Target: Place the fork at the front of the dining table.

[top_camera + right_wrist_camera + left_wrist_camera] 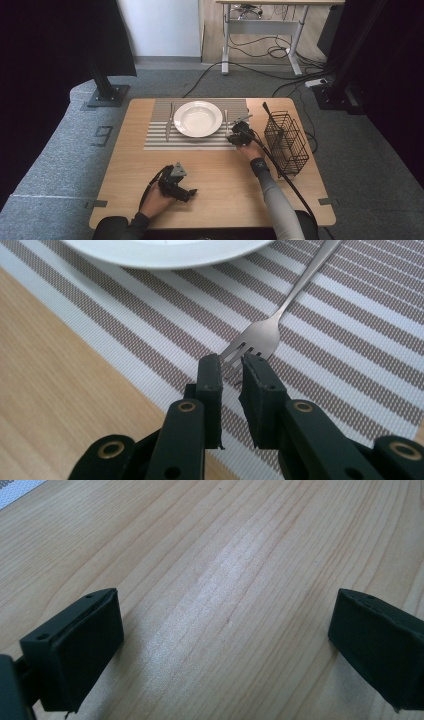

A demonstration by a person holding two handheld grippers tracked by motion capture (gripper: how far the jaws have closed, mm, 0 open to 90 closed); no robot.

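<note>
Place setting on the counter point(215, 180), with my right hand-held gripper point(232, 371) at the fork point(280, 315). The fork lies flat on the striped mat point(350, 365), just beside the right rim of the plate point(165, 252). Its tines point toward me, and its handle runs straight away from my jaws, alongside the plate, so the long axis lies nearly in line with the gripper. My jaws stand almost together, one on either side of the tine tips, with a narrow slot left between them. Whether the pads actually press the metal I cannot tell; the tips sit in or just ahead of that slot. The fork is plain polished steel, slim in the neck, with four short tines and a thin profile that offers little to pinch across. Any lift would, I judge, depend on the jaws catching the tines squarely rather than sliding off their taper. My left hand-held gripper point(175, 184) rests well apart, near the front edge of the counter, with its jaws spread wide over bare wood and nothing between them; the right hand is far the nearer to the fork. A knife point(169, 122) lies left of the plate, and a wire basket point(286, 142) stands at the right.
</note>
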